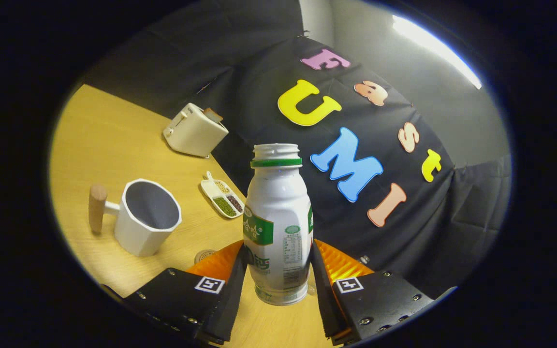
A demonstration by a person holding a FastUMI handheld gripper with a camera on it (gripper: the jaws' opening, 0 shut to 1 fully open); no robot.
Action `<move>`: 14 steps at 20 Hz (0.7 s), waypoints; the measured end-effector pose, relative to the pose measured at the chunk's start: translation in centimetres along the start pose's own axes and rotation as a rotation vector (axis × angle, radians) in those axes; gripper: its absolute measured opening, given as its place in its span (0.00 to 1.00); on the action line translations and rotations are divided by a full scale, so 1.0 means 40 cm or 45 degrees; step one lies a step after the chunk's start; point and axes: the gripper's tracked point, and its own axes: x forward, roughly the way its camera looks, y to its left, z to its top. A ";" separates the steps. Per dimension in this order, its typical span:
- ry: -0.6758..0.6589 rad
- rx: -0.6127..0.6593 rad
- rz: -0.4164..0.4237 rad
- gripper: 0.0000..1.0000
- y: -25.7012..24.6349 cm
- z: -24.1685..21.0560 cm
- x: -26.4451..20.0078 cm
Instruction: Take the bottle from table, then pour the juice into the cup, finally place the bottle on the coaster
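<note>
A white plastic bottle [277, 227] with a green label and a green ring under its uncapped neck sits between my fingers. My gripper [278, 273] is shut on its lower body, both pads pressing its sides. The bottle's base shows above the wooden table [99, 140], so it looks lifted. The white cup [147, 217] with a wooden handle stands upright to the left of the bottle, its inside dark and apparently empty. A small round coaster [204, 254] peeks out just beyond my left finger, between cup and bottle, partly hidden.
A cream toaster [194, 130] stands at the table's far edge beyond the cup. A small white divided dish [221, 195] with seeds lies between the cup and the bottle, further back. The booth's black cloth wall rises right behind the bottle.
</note>
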 end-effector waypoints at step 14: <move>-0.046 0.573 0.098 0.70 0.004 0.010 0.104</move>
